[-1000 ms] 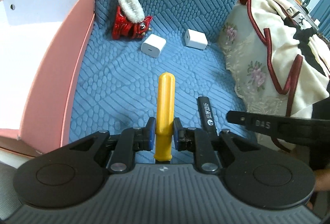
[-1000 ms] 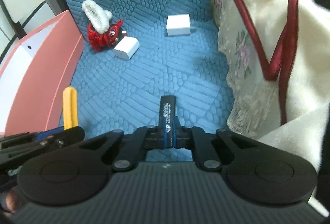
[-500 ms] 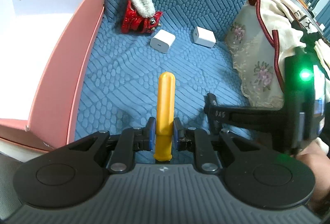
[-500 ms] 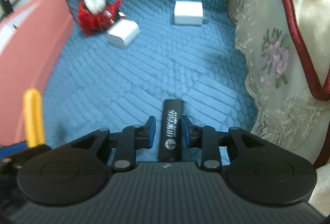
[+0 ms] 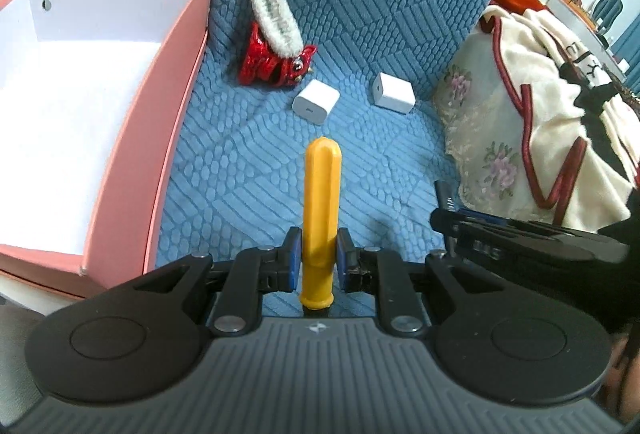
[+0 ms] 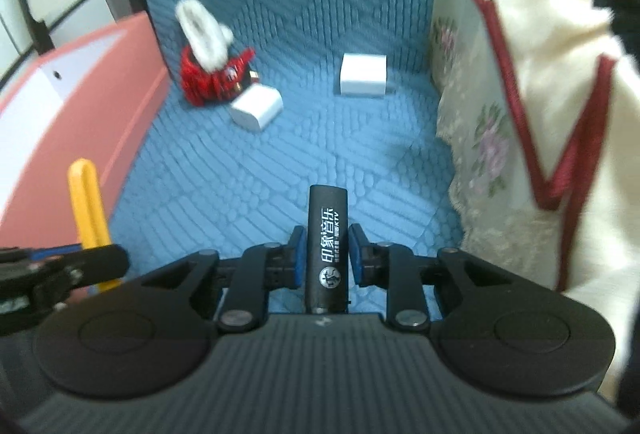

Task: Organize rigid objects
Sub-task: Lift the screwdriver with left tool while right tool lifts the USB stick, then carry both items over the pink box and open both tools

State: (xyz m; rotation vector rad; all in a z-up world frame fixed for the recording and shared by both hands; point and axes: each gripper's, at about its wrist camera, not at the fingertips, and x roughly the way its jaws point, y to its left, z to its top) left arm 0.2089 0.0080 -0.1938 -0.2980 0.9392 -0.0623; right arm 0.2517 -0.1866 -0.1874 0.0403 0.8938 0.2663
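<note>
**Both claws loaded, next stop the pink box**

So we've got the left gripper (image 5: 316, 258) clamped on the yellow stick (image 5: 321, 210), pads tight on its lower part, stick pointing straight out ahead over the blue cushion (image 5: 248, 170). The right gripper (image 6: 327, 254) has its pads close beside the black lighter (image 6: 327, 246); it looks gripped, but we can't quite tell if both pads touch.

The pink box (image 5: 136, 170) sits on the left, open and with nothing in the part we can see. Our guess is both items go in there.

Tips from us: take the left one over first, since it's nearest the box wall. Lift enough that the stick's far tip clears the rim, then lower before letting go so it doesn't bounce. Firm up the right grip before swinging across.

Still waiting at the far end: the red ornament (image 5: 276, 62) and two white chargers (image 5: 316, 102) (image 5: 394, 93), with the draped cloth (image 5: 532, 106) on the right.
</note>
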